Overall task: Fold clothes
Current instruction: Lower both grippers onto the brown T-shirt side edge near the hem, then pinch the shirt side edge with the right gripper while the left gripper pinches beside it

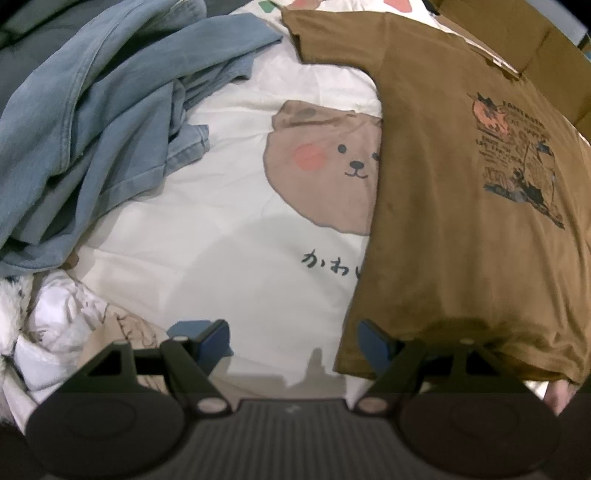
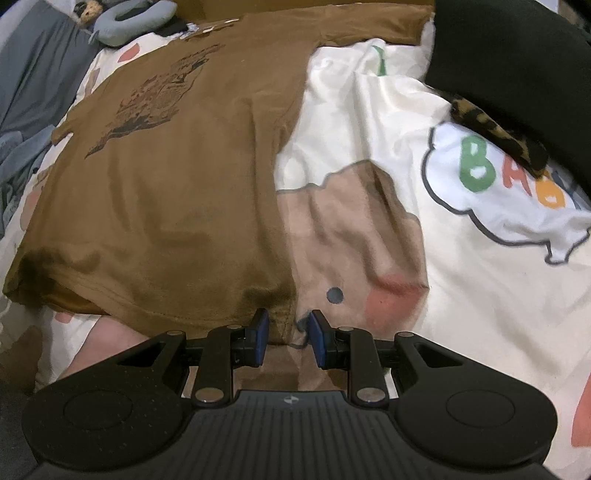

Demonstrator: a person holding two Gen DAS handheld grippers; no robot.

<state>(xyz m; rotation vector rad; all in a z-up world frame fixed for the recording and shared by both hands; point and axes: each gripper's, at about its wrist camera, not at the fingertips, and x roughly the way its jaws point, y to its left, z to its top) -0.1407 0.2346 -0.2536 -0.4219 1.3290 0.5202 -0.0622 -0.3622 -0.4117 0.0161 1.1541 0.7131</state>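
Observation:
A brown T-shirt (image 1: 461, 221) with a dark print lies spread flat on a cartoon-bear bed cover (image 1: 229, 258). In the left wrist view my left gripper (image 1: 293, 345) stands wide open over the cover. Its right finger (image 1: 373, 347) is at the near left corner of the shirt's hem, and nothing sits between the pads. In the right wrist view the same brown T-shirt (image 2: 177, 192) fills the left half. My right gripper (image 2: 290, 332) is narrowly open, and the near right corner of the hem lies in the gap between its blue pads.
A heap of blue denim clothes (image 1: 92, 122) lies to the left, with crumpled white cloth (image 1: 62, 332) below it. A cardboard box (image 1: 535, 44) stands beyond the shirt. A black cushion (image 2: 517, 74), a leopard-print item (image 2: 495, 129) and a grey-blue plush (image 2: 136, 18) border the bed.

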